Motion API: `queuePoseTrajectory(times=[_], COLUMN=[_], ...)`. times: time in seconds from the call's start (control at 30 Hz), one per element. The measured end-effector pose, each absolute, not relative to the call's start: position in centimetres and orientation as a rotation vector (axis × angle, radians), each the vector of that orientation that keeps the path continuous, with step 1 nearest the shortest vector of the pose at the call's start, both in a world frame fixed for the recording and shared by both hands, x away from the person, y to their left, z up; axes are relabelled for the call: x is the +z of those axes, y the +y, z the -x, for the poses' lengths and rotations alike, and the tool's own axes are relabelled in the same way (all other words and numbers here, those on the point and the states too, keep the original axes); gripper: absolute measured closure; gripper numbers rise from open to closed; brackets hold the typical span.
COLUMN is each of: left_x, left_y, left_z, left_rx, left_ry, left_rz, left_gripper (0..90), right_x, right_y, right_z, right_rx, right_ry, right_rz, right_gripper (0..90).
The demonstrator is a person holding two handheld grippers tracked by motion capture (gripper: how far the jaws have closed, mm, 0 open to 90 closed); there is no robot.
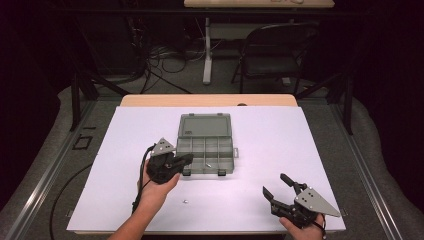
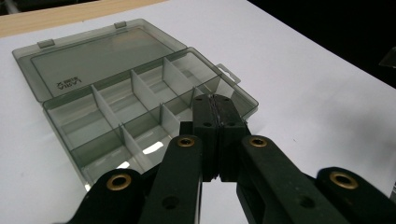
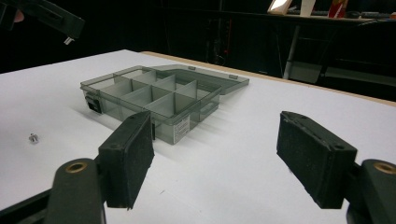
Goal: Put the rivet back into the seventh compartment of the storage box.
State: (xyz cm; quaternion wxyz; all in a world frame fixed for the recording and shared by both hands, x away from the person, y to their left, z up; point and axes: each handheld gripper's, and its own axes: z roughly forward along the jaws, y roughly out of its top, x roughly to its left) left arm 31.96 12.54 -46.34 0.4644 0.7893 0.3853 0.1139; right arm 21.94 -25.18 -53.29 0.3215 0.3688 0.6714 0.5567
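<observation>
Nearest, the right hand-held gripper (image 1: pixel 276 190) rests low at the front of the white-covered counter (image 1: pixel 300 150) with its jaws spread wide and nothing between them. A little further in, a tiny silver screw (image 1: pixel 185 201) lies loose on the sheet. Beyond it, the left hand-held gripper (image 1: pixel 187 159) hovers over the near-left corner of the smoky grey, clear-plastic compartment box (image 1: pixel 206 145), jaws pressed tight together; in the right gripper view something small and metallic pokes from its tip (likely another screw, though I can't be sure). The box sits mid-counter, lid folded flat behind it. To do this well, I'd bring the tip low over one compartment and open only slightly, so the piece drops without bouncing out. One small pale object shows in a front cell (image 1: pixel 208 163), too small to identify.
</observation>
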Motion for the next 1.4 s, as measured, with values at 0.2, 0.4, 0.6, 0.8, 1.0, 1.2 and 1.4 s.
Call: queuePoseTrajectory(times=[0.2, 0.4, 0.6, 0.8, 1.0, 1.2, 1.4], left_x=[-46.4, -46.6, -47.2, -47.8, -48.5, -49.4, -50.3], left_y=[11.3, 10.2, 9.4, 8.9, 8.6, 8.3, 8.1], left_z=[-33.0, -33.9, -34.8, -35.6, -36.3, -36.9, -37.4], left_rx=[0.263, 0.245, 0.228, 0.233, 0.231, 0.223, 0.215], left_ry=[0.938, 0.943, 0.951, 0.96, 0.976, 0.998, 1.02], left_rz=[-1.945, -1.95, -1.959, -1.965, -1.966, -1.973, -1.969], left_gripper=[89.2, 89.2, 89.2, 89.2, 89.2, 89.2, 89.2], right_x=[-53.3, -53.3, -53.3, -53.3, -53.3, -53.3, -53.3], right_y=[-25.2, -25.2, -25.2, -25.2, -25.2, -25.2, -25.2], right_z=[-22.0, -22.0, -22.0, -22.0, -22.0, -22.0, -22.0], right_rx=[1.47, 1.471, 1.473, 1.473, 1.474, 1.475, 1.468], right_ry=[1.759, 1.758, 1.757, 1.758, 1.76, 1.761, 1.766], right_rz=[-0.968, -0.967, -0.967, -0.967, -0.965, -0.966, -0.968], right_gripper=[26.7, 26.6, 26.6, 26.6, 26.7, 26.7, 26.6])
